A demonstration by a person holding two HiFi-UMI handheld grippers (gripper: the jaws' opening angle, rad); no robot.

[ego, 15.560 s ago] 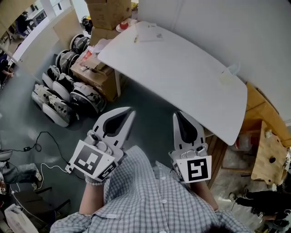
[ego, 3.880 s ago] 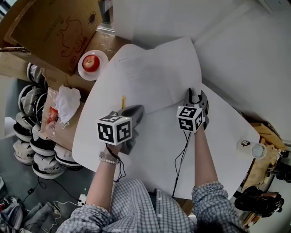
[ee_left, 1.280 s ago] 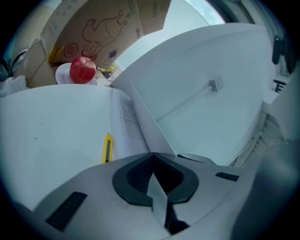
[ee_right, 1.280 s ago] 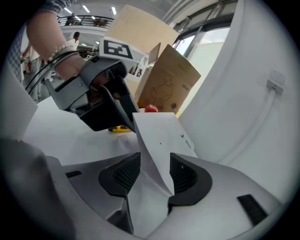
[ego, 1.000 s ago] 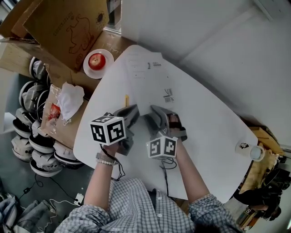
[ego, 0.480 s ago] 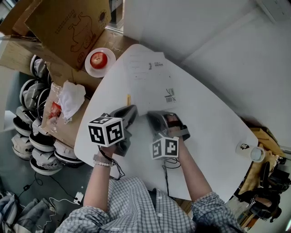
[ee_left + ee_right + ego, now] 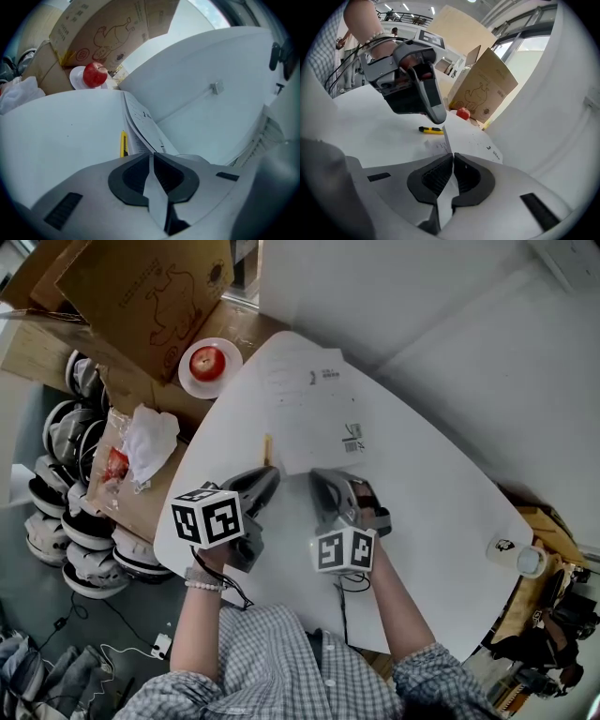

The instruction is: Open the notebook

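Head view: a white table [image 7: 441, 512] fills the middle. The notebook [image 7: 309, 409] lies on its far part, at 12 o'clock from both grippers, with its near edge reaching down to their tips. The left gripper [image 7: 266, 476] and the right gripper [image 7: 320, 480] sit side by side at that edge, both pointing toward 12 o'clock. A yellow utility knife [image 7: 267, 448] lies on the table just beside the notebook's left edge, at 12 o'clock from the left gripper. At 10 o'clock, off the table, a red apple [image 7: 207, 362] sits on a white plate [image 7: 187, 382] beside a cardboard box [image 7: 141, 296].

Left gripper view: the jaws are pressed together on a thin white leaf of the notebook [image 7: 143, 124], which runs between the pads. The other pages fan away toward 12 o'clock. The knife [image 7: 123, 143] lies at 11 o'clock, just beside the pages, and the apple [image 7: 95, 75] is farther off in the same direction.

Right gripper view: the jaws have just been closing and now pinch a white leaf of the notebook [image 7: 473, 138]. The leaf rises from the pads toward the tip of the left gripper [image 7: 437, 117] at 11 o'clock. The knife [image 7: 431, 130] lies under that tip, and the apple [image 7: 462, 113] and box [image 7: 485, 96] stand at 12 o'clock.
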